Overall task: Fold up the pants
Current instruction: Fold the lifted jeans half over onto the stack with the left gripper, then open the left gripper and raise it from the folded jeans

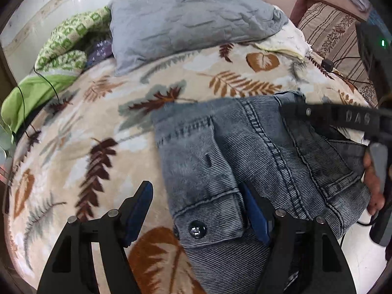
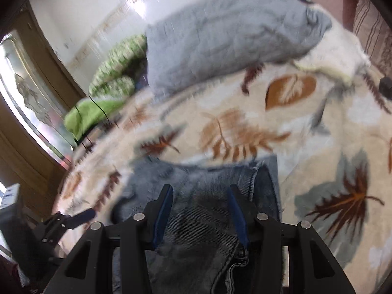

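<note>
The faded blue-grey corduroy-like denim pants (image 1: 257, 161) lie bunched on the beige fleece blanket with brown and grey leaf print (image 1: 103, 127), near the edge of the bed, with the waistband and its dark metal button (image 1: 196, 229) closest to the left camera. The cloth is already doubled in an untidy way, so the step in hand seems to be to take the pants at two places and bring them flat for a clean fold.

To do it well, each gripper should take a firm edge, such as the waistband or a seam, not loose cloth in the middle, and both should pull evenly so the layers stay aligned.

The left gripper (image 1: 198, 213) has its jaws wide open. One blue pad lies over the blanket, the other against the waistband fold; nothing is pinched. The right gripper (image 2: 201, 214) stands about half open above the denim. The picture is blurred, and I cannot tell whether the pads press the cloth.
</note>
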Demonstrator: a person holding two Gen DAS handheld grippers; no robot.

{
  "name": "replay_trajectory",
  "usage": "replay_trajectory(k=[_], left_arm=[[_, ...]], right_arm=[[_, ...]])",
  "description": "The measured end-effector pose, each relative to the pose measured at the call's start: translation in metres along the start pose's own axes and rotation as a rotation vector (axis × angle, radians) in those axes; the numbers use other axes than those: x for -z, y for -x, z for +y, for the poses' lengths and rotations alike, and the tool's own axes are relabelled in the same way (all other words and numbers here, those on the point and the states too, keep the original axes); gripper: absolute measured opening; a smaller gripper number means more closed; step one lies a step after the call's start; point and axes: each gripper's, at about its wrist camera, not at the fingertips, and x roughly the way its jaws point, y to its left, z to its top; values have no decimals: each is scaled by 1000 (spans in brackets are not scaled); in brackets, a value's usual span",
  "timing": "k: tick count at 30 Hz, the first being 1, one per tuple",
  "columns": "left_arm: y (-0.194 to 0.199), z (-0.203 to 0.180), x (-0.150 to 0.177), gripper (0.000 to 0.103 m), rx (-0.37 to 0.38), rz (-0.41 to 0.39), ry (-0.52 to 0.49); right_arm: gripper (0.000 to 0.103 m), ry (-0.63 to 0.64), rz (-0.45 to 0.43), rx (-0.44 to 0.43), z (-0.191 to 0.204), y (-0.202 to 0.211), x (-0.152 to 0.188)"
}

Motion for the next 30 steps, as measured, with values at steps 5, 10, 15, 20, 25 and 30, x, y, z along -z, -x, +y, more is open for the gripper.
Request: replay_trajectory(k=[5, 10, 15, 20, 25, 30], left_arm=[[-7, 1, 9, 75, 11, -10, 24], [9, 2, 6, 75, -20, -21, 28], [38, 1, 12, 75, -52, -69, 30], [63, 0, 19, 75, -70, -111, 29], [91, 4, 23, 75, -91, -155, 35], [116, 12, 26, 76, -109, -193, 62]], right_arm=[[51, 10, -28, 1, -19, -9, 30], [57, 10, -25, 56, -17, 10, 41], [57, 36, -60, 86, -10, 42, 60], [57, 126, -47, 151, 0, 47, 94], [58, 121, -32, 173, 1, 48, 97], [58, 81, -35, 150, 5, 71, 91]])
